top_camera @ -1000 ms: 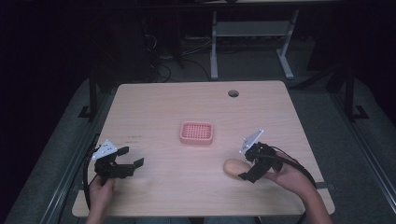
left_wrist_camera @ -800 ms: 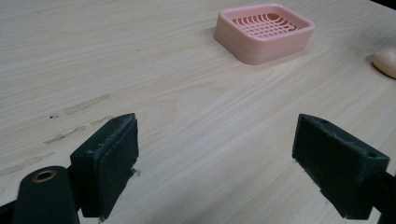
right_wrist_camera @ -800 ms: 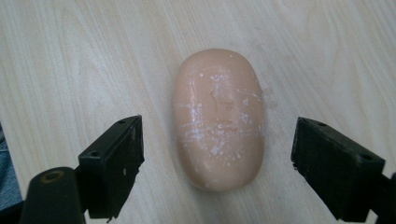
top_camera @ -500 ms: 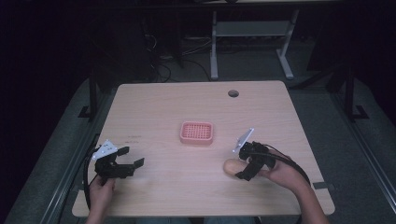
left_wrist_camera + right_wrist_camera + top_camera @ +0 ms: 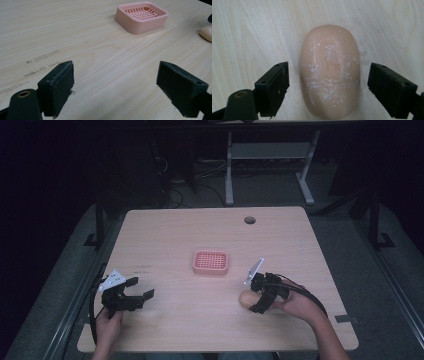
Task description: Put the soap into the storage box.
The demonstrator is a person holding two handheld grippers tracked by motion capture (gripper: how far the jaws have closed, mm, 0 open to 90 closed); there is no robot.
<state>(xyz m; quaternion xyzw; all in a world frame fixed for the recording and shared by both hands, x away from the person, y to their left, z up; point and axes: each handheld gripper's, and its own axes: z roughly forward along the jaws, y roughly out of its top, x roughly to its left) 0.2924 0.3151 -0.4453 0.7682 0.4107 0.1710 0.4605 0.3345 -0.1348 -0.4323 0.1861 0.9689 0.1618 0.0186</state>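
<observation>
Item: bar of soap (image 5: 329, 71), peach, oval, lying flat on the bench (image 5: 165, 235) at near right, well apart from the pink soap dish (image 5: 211, 262) at centre.

Right gripper (image 5: 260, 301): fingers open, straddling the soap's sides, neither touching. Hand (image 5: 295, 302) reaches in from near right, gripper tilted steeply down.

Step in hand, as judged: grasping the soap. Best done by settling lower, keeping it centred, and closing across the narrow width; the surface looks slippery.

Left gripper (image 5: 135, 295): fingers open, empty, low over the near-left bench, aimed towards the dish.
</observation>
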